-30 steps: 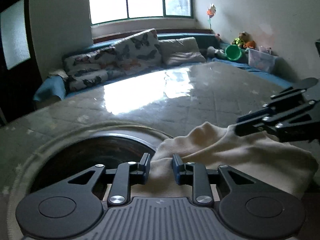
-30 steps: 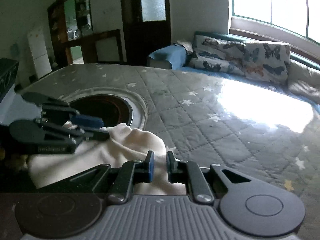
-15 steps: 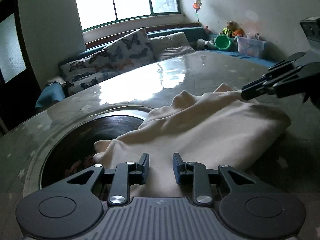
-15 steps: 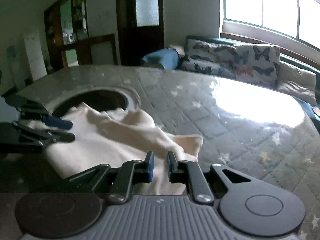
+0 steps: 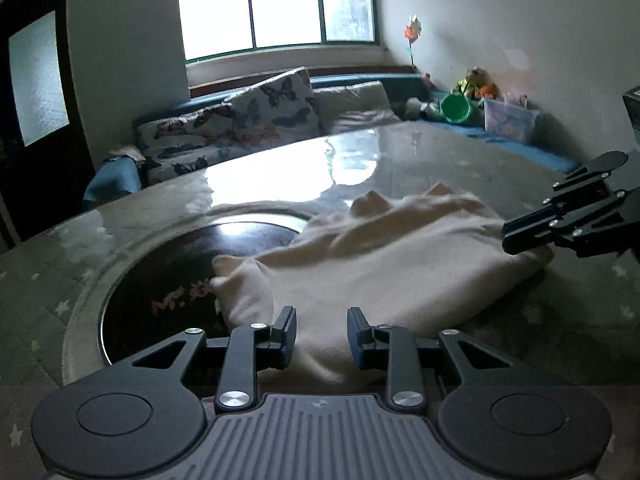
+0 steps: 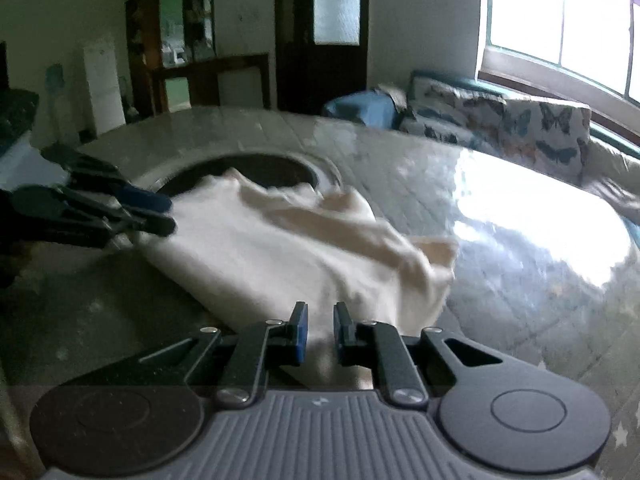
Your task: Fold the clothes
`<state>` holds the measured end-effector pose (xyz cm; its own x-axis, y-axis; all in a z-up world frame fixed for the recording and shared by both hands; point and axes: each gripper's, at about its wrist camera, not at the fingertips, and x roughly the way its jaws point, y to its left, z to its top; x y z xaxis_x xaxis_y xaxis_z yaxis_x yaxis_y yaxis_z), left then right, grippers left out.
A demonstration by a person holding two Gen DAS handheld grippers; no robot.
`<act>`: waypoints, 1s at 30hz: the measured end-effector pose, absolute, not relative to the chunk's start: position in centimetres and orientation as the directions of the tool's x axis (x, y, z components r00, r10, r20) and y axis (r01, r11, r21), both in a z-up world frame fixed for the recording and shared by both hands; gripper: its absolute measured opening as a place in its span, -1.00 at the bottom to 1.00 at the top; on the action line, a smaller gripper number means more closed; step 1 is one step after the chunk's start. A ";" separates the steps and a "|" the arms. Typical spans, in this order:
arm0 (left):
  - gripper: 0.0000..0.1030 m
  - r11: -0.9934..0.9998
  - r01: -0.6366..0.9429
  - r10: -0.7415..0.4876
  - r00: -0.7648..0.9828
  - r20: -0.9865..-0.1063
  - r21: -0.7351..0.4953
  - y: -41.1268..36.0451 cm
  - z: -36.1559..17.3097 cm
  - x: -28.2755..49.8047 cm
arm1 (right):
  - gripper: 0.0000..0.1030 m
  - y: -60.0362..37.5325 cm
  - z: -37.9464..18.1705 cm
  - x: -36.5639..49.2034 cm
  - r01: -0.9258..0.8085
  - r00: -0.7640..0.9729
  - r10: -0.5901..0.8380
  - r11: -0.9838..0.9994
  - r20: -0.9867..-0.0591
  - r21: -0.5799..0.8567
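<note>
Left wrist view: your work surface is a quilted table [image 5: 460,152] with a glossy cover; a dark round inset [image 5: 180,276] sits in it. The cream garment [image 5: 380,264] lies on the table with its left corner over the inset's rim. Beyond the garment you see a window [image 5: 276,4], a sofa with butterfly cushions [image 5: 248,120], a green bucket [image 5: 456,108] and a clear bin [image 5: 508,118] with contents too small to tell. Your left gripper [image 5: 322,334] has the garment's near edge between its jaws, which are opening and stand clear of the cloth. Your right gripper [image 5: 520,236] sits at the garment's right corner.

Right wrist view: only here do you see a dark door [image 6: 324,32], a shelf unit [image 6: 180,40] and a white cabinet [image 6: 102,80] beyond the garment [image 6: 280,248]. The right gripper [image 6: 320,332] is clamped on the garment's near edge. The left gripper [image 6: 156,212] meets its left corner.
</note>
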<state>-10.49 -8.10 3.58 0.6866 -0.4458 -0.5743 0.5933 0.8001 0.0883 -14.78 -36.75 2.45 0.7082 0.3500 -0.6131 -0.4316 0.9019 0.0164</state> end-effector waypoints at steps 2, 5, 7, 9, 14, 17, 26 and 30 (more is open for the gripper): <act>-0.34 0.803 0.587 -0.434 0.690 -0.580 0.097 -7.9 3.3 -10.7 | -0.75 -36.2 2.7 -14.8 -0.451 0.705 0.371 0.892 -0.604 0.022; -0.34 0.819 0.569 -0.423 0.682 -0.596 0.070 -7.0 2.2 -10.6 | -0.75 -35.7 1.5 -14.4 -0.458 0.681 0.371 0.889 -0.631 0.029; -0.34 0.828 0.558 -0.421 0.690 -0.589 0.062 -6.5 2.4 -10.9 | -0.74 -35.5 1.0 -14.2 -0.457 0.670 0.368 0.889 -0.644 0.033; -0.34 0.831 0.552 -0.422 0.702 -0.574 0.063 -6.1 3.0 -11.3 | -0.72 -35.5 1.4 -14.2 -0.456 0.673 0.372 0.889 -0.639 0.037; -0.34 0.831 0.552 -0.412 0.702 -0.581 0.077 -5.9 2.7 -11.5 | -0.64 -34.7 2.3 -13.9 -0.483 0.677 0.404 0.875 -0.615 0.043; -0.34 0.832 0.551 -0.408 0.683 -0.605 0.061 -5.8 2.0 -11.1 | -0.63 -34.2 1.2 -13.2 -0.484 0.654 0.399 0.874 -0.643 0.050; -0.10 0.860 0.510 -0.398 0.701 -0.592 0.026 -5.0 3.8 -9.3 | -0.45 -36.1 2.4 -12.5 -0.421 0.700 0.373 0.904 -0.609 0.069; -0.08 0.884 0.467 -0.371 0.708 -0.601 0.005 -5.2 3.9 -7.4 | -0.45 -37.3 2.0 -10.7 -0.359 0.717 0.332 0.929 -0.613 0.084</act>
